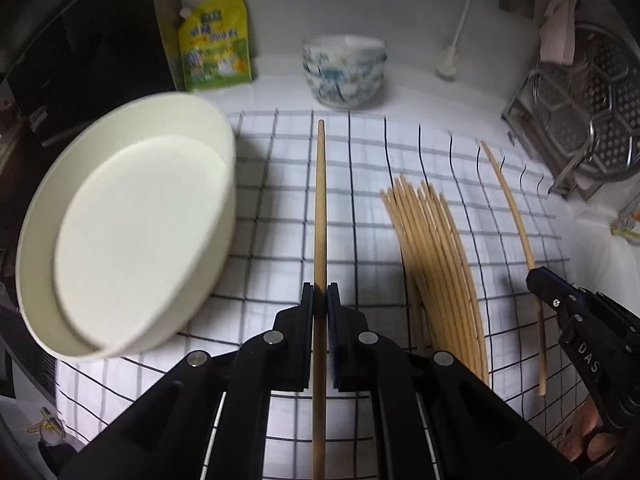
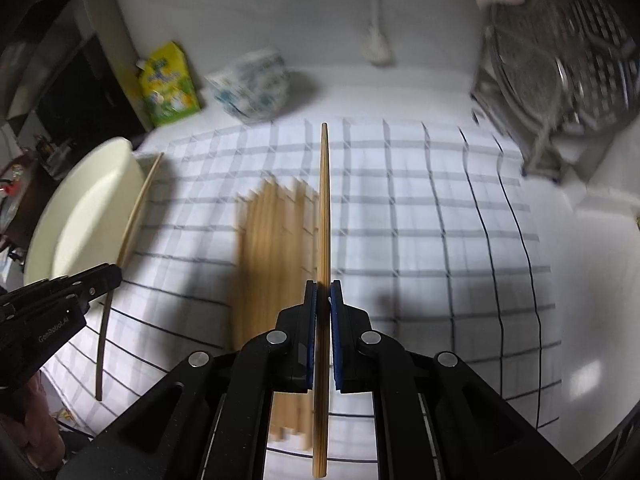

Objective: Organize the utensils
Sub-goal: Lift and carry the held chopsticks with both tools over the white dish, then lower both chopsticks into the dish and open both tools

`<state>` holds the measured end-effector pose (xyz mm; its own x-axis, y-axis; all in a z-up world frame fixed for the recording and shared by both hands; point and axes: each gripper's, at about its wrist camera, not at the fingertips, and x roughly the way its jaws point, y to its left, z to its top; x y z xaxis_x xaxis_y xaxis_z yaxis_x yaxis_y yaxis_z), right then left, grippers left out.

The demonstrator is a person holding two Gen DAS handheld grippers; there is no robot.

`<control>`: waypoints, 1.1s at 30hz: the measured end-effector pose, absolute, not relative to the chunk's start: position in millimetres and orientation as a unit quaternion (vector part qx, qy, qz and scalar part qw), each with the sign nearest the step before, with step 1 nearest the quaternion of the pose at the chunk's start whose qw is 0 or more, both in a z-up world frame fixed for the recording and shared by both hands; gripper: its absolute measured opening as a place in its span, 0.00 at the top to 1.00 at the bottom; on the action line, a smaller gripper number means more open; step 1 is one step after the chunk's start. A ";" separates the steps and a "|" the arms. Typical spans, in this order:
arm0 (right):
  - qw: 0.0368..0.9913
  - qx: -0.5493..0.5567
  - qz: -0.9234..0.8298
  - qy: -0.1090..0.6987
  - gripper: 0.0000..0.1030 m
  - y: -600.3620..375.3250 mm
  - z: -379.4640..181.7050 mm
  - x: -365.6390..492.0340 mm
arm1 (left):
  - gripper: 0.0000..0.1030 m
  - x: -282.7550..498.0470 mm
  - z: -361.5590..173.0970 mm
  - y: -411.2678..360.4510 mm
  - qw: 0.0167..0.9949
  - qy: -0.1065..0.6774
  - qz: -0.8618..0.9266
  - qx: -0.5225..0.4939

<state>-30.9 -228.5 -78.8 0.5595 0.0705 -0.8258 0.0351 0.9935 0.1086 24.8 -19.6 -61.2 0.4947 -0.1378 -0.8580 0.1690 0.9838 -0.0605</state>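
My left gripper (image 1: 320, 290) is shut on one wooden chopstick (image 1: 320, 200), held lengthwise between the pads above a checked cloth (image 1: 272, 240). A cream round basin (image 1: 132, 232) lies to its left, tilted in view. A loose pile of chopsticks (image 1: 436, 272) rests on the cloth to the right. My right gripper (image 2: 323, 292) is shut on another chopstick (image 2: 325, 200), just right of the blurred pile (image 2: 272, 260). Each gripper shows in the other's view: the right one (image 1: 534, 276) at the right edge, the left one (image 2: 114, 274) at the left edge, near the basin (image 2: 88, 216).
At the back by the white wall stand a yellow-green pouch (image 1: 216, 44), a stack of patterned bowls (image 1: 344, 72) and a white brush (image 1: 448, 64). A metal rack with a strainer (image 1: 580, 112) fills the right side. Fingers of a hand (image 1: 592, 440) show at the lower right.
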 end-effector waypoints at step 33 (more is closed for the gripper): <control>0.853 0.021 0.179 0.490 0.94 48.3 -91.6 94.6 | 0.92 111.4 -64.7 189.2 0.876 0.480 0.022 0.038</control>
<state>94.6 48.3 -91.6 0.4560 0.3255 -0.8283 -0.2838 0.9353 0.2113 111.4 189.2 -64.7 0.5378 0.0757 -0.8397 -0.0026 0.9961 0.0882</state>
